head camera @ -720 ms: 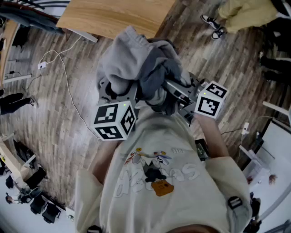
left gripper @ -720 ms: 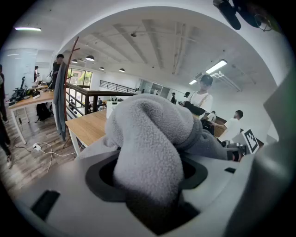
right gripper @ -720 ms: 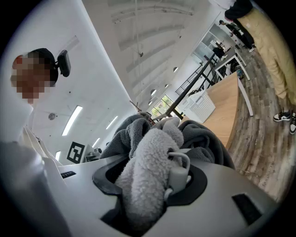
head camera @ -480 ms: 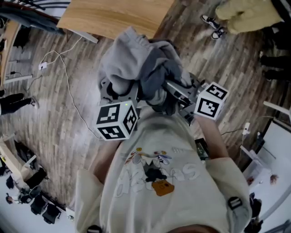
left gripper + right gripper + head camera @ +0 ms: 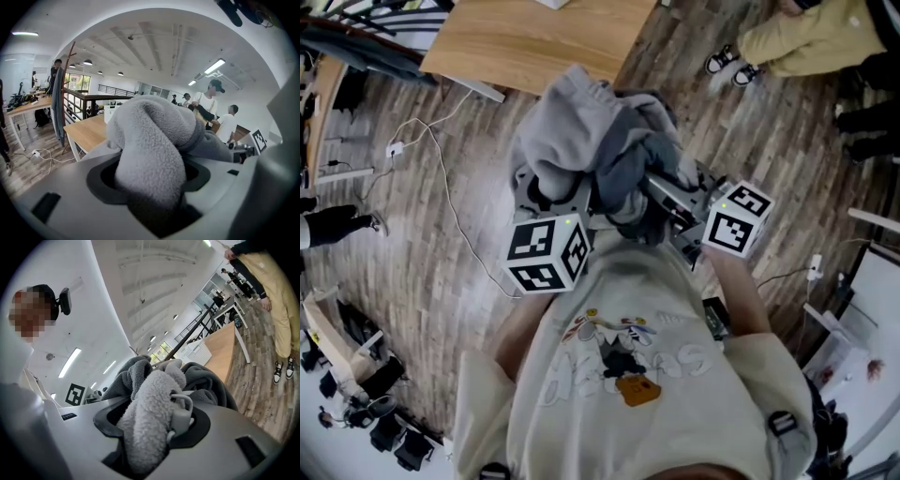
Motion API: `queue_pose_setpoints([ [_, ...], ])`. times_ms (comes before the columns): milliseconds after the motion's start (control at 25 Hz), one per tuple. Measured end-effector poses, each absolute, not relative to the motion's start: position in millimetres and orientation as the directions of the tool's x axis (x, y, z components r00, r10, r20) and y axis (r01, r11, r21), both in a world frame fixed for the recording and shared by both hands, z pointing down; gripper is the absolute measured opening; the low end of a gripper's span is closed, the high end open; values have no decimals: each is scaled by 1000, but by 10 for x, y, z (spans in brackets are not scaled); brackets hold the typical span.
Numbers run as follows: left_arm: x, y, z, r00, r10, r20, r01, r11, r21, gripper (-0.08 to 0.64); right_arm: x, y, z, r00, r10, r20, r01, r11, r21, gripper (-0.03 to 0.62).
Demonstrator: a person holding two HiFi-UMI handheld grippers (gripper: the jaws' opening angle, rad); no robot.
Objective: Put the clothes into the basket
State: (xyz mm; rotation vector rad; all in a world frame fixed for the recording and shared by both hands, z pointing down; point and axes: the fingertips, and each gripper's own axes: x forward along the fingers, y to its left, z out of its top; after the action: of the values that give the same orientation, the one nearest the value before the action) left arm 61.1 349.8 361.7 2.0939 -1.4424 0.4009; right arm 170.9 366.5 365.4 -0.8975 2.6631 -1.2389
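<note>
Mid-carry: left claw (image 5: 152, 185) and right claw (image 5: 145, 437) are both clamped on the grey clothes (image 5: 586, 141), bunched up above the floor (image 5: 422, 216). No basket in view, so next is probably reaching it, then letting go.

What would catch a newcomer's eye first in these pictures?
A bulky bundle of grey fleece clothes is held up in front of the person's printed T-shirt, clamped in both the left tongs and the right tongs. Beyond it stands a wooden table on the plank floor, and a bystander in yellow trousers is at the head view's top right.
</note>
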Motion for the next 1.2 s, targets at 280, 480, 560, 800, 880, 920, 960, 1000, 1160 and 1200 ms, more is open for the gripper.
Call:
queue_pose_setpoints([
  [280, 704, 3459, 3711, 386, -749, 538, -919, -261, 296, 276, 1806, 3629, 3727, -826, -531, 190, -483, 492, -724, 216],
  [480, 847, 3505, 3686, 366, -765, 529, -926, -241, 291, 276, 1955, 3646, 3704, -839, -514, 178, -467, 513, -720, 216],
  [560, 850, 3465, 3677, 363, -766, 530, -926, -235, 294, 276, 1962, 3600, 3693, -840, -513, 180, -468, 514, -719, 216],
  [800, 799, 3228, 3626, 367, -765, 529, -924, -236, 300, 276, 1915, 3366, 3642, -840, -511, 183, -469, 513, -719, 216],
  [880, 760, 3091, 3636, 370, -764, 529, -923, -237, 304, 276, 1876, 3229, 3648, -839, -511, 185, -470, 512, -719, 216],
  [920, 739, 3017, 3649, 373, -762, 529, -921, -238, 307, 276, 1855, 3154, 3656, -839, -511, 189, -472, 510, -719, 216],
  [960, 716, 2939, 3663, 378, -759, 530, -919, -238, 313, 276, 1831, 3078, 3663, -837, -511, 195, -476, 506, -719, 216],
  [1000, 688, 2855, 3675, 384, -755, 532, -916, -240, 320, 276, 1803, 2996, 3666, -835, -512, 202, -482, 503, -718, 216],
  [1160, 527, 2397, 3681, 408, -743, 530, -906, -258, 335, 276, 1640, 2564, 3652, -823, -526, 213, -499, 489, -715, 216],
  [1200, 481, 2274, 3676, 413, -741, 529, -904, -264, 336, 276, 1593, 2449, 3645, -820, -530, 214, -501, 487, -715, 216],
])
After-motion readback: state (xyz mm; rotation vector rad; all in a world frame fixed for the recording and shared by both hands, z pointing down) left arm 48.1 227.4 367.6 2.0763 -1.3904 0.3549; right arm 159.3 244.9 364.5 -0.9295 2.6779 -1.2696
